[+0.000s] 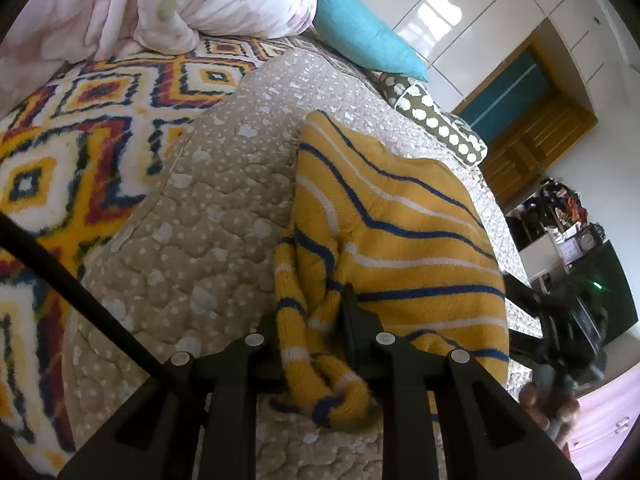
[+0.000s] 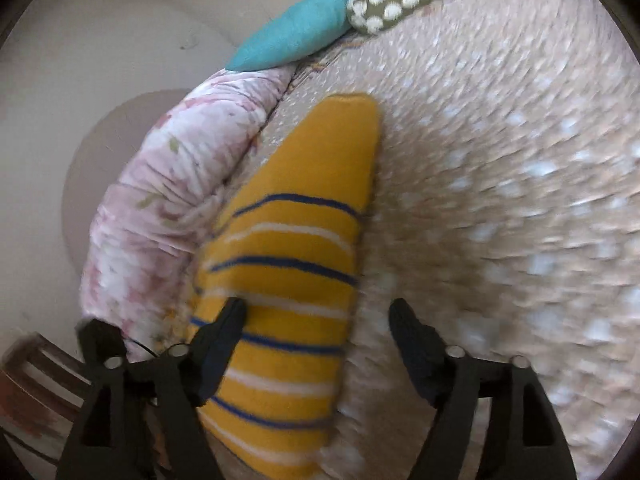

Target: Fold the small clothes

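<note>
A yellow knitted sweater [image 1: 400, 232] with blue and white stripes lies on the beige dotted quilt [image 1: 224, 208]. My left gripper [image 1: 310, 320] is shut on a bunched sleeve of the sweater, which hangs down between its fingers. In the right wrist view the sweater [image 2: 296, 264] lies folded in a long strip on the quilt [image 2: 500, 200]. My right gripper [image 2: 318, 312] is open just above it, its left finger [image 2: 228, 320] over the sweater and the right finger [image 2: 408, 328] over bare quilt. That view is blurred.
A colourful diamond-pattern blanket [image 1: 60, 168] lies to the left. A pink floral duvet [image 1: 192, 0], a teal pillow [image 1: 368, 36] and a green dotted pillow [image 1: 440, 120] sit at the bed's head. White wardrobes, a wooden door and cluttered shelves [image 1: 560, 216] stand beyond.
</note>
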